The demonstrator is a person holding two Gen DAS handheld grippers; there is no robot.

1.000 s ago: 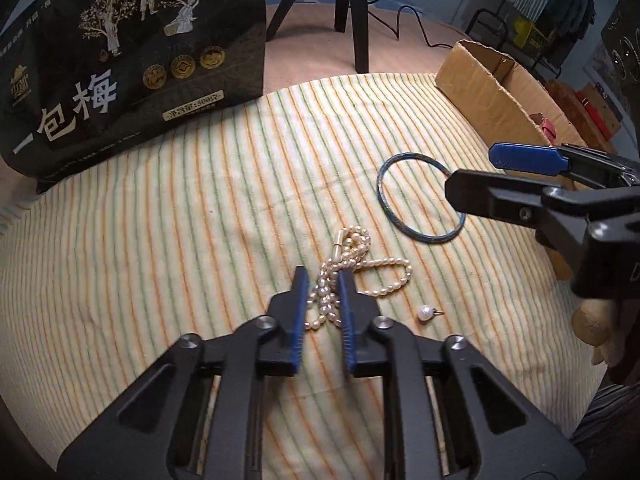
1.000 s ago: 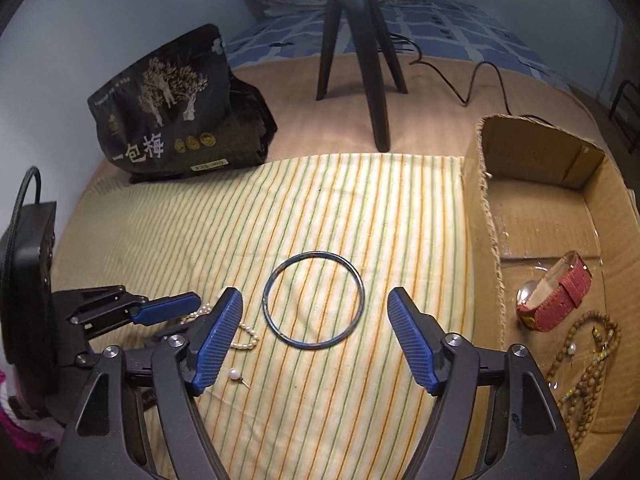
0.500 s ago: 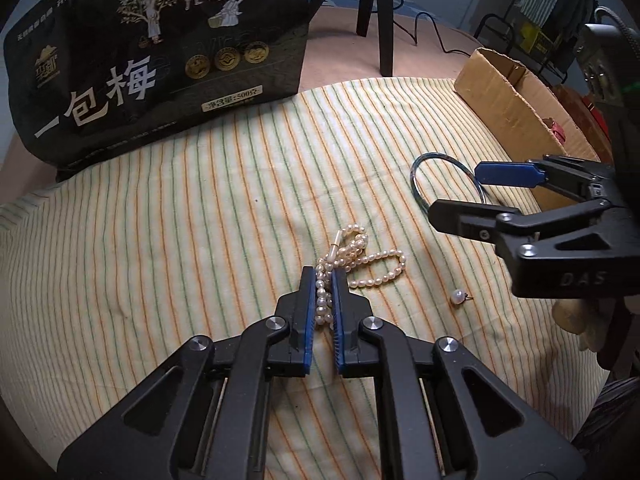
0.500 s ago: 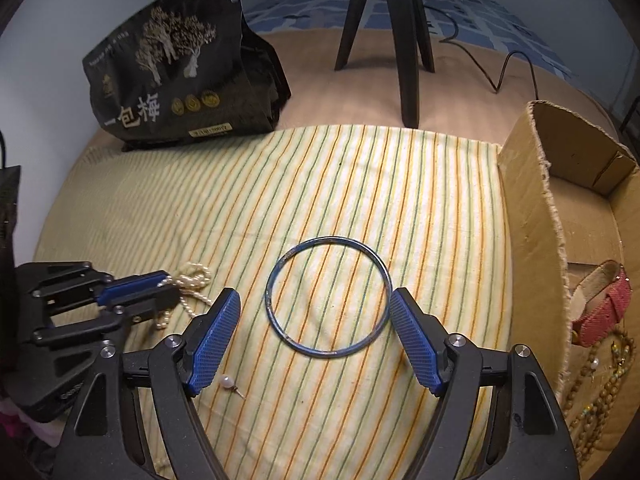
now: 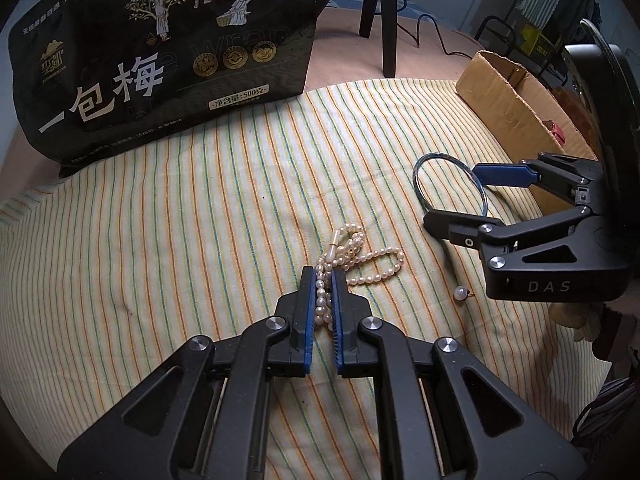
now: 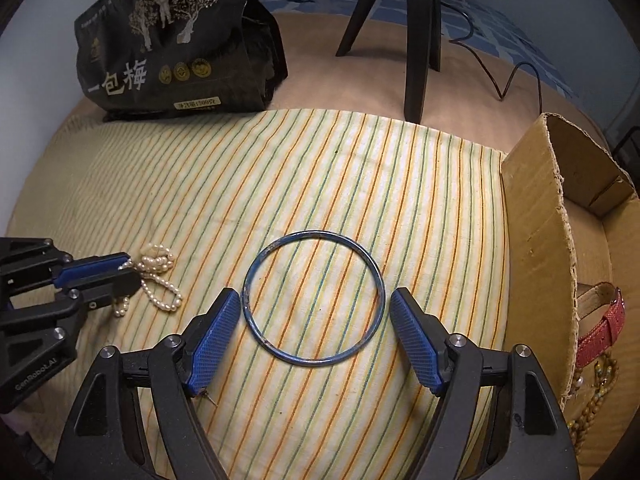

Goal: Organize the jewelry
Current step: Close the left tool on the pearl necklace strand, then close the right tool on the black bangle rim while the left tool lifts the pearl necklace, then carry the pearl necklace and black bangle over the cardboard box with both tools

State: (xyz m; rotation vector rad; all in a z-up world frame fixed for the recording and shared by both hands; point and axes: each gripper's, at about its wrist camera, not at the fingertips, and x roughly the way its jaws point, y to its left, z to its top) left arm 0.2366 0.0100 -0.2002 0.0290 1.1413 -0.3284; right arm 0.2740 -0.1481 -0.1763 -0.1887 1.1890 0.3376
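A pearl necklace (image 5: 360, 258) lies bunched on the striped cloth (image 5: 200, 220). My left gripper (image 5: 323, 278) is shut on its near strands; it also shows in the right wrist view (image 6: 124, 268). A thin blue bangle (image 6: 314, 298) lies flat on the cloth. My right gripper (image 6: 314, 312) is open, its blue pads on either side of the bangle's near half, not touching it. The bangle (image 5: 424, 184) and right gripper (image 5: 460, 196) show at the right of the left wrist view. A single loose pearl pendant (image 5: 461, 293) lies beside the right gripper.
A cardboard box (image 6: 536, 240) stands at the right edge of the cloth, holding a red strap watch (image 6: 600, 328) and a brown bead string (image 6: 588, 412). A black snack bag (image 6: 172, 52) and tripod legs (image 6: 416, 40) stand behind the cloth.
My left gripper closed on the pearl necklace strands. My right gripper came forward and lower, so its open fingers now straddle the bangle.
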